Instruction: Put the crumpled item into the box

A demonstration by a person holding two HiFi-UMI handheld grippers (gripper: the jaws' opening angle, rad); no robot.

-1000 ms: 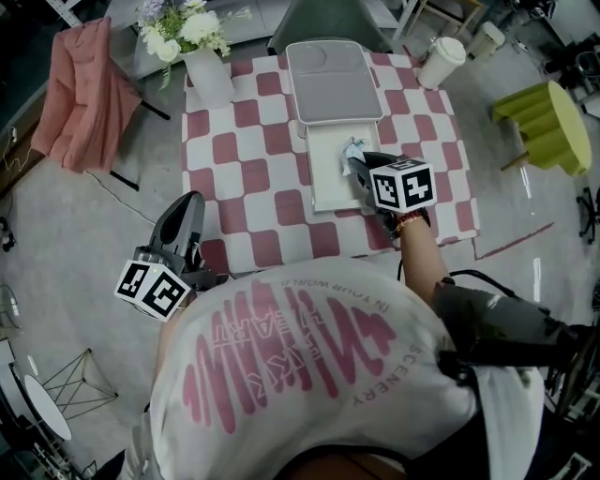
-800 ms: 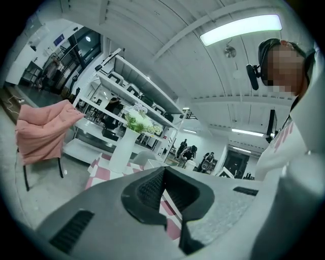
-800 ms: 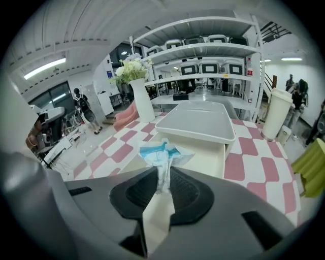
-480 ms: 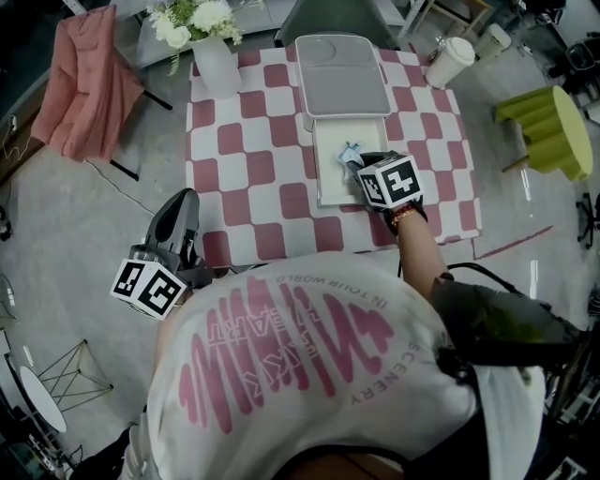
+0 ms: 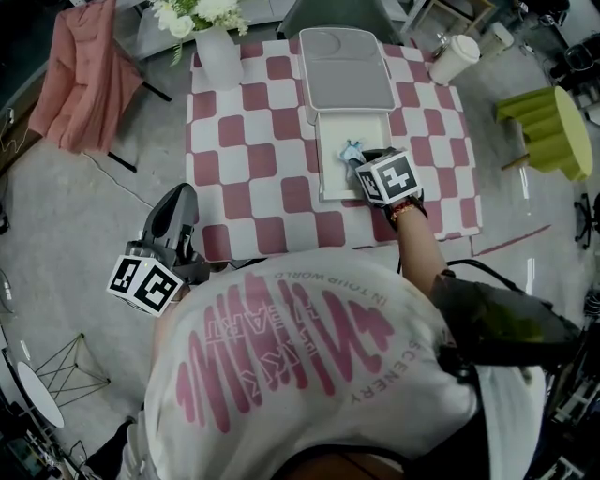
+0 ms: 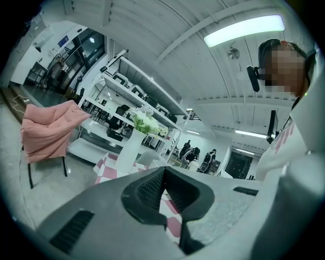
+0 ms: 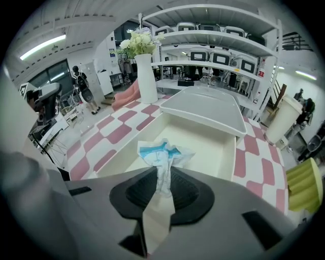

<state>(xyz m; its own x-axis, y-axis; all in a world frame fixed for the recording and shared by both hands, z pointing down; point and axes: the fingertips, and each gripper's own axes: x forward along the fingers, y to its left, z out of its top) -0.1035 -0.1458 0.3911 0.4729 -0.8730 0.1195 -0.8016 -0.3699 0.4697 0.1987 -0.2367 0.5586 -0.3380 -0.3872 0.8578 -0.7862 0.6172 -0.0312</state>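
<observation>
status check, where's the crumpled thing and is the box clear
Right gripper shut on crumpled item, held over the open box. Left gripper shut, empty, held aside. Nothing in the way; box bare beneath.

Seen from overhead, the right tongs (image 5: 355,163) and their marker cube (image 5: 386,178) cover most of the crumpled item (image 5: 350,147); only a pale tuft shows. Bench (image 5: 253,141): near edge lost behind the person's shirt (image 5: 309,356). Flowers (image 5: 192,11) and pink cloth (image 5: 80,84) are cut by the top edge. People (image 6: 192,152) at the back of the room are too small to tell apart.
</observation>
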